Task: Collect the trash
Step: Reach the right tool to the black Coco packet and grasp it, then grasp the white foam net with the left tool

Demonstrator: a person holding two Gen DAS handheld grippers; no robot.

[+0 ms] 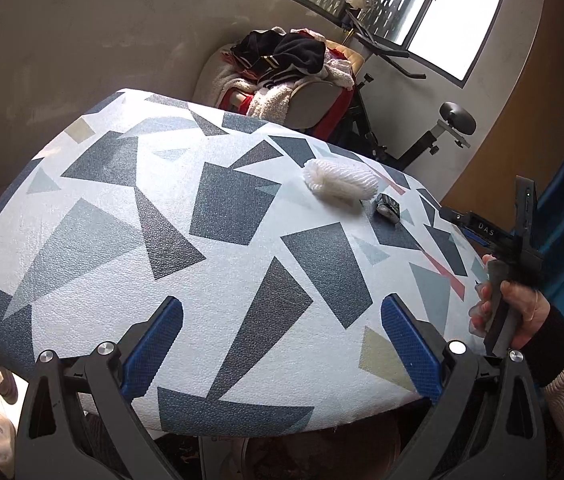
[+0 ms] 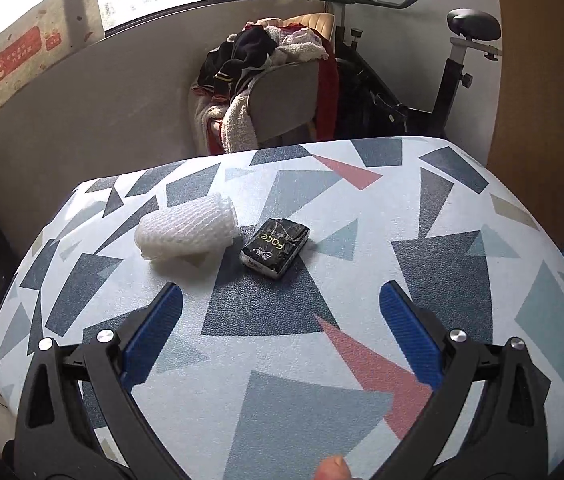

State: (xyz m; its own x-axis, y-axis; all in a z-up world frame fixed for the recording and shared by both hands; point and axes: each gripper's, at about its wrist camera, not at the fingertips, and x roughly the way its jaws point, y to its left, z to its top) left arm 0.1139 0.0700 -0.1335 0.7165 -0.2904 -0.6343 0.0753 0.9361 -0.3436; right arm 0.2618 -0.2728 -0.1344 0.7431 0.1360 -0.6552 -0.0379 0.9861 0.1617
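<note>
Your right claw (image 2: 281,330) and left claw (image 1: 282,342) both gape wide, empty. The white foam net sleeve (image 2: 185,229) and black crinkled tissue packet (image 2: 275,247), perhaps touching, lie mid-bench (image 2: 462,280); nothing blocks them.

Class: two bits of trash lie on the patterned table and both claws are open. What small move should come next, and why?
Probably ease the right claw forward to straddle the black packet: it lies nearest, almost straight ahead, with the foam net beside it, and nothing is held yet.

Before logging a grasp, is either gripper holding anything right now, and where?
Nothing is held. The left gripper and right gripper are open; foam net and black packet lie on the table.
</note>
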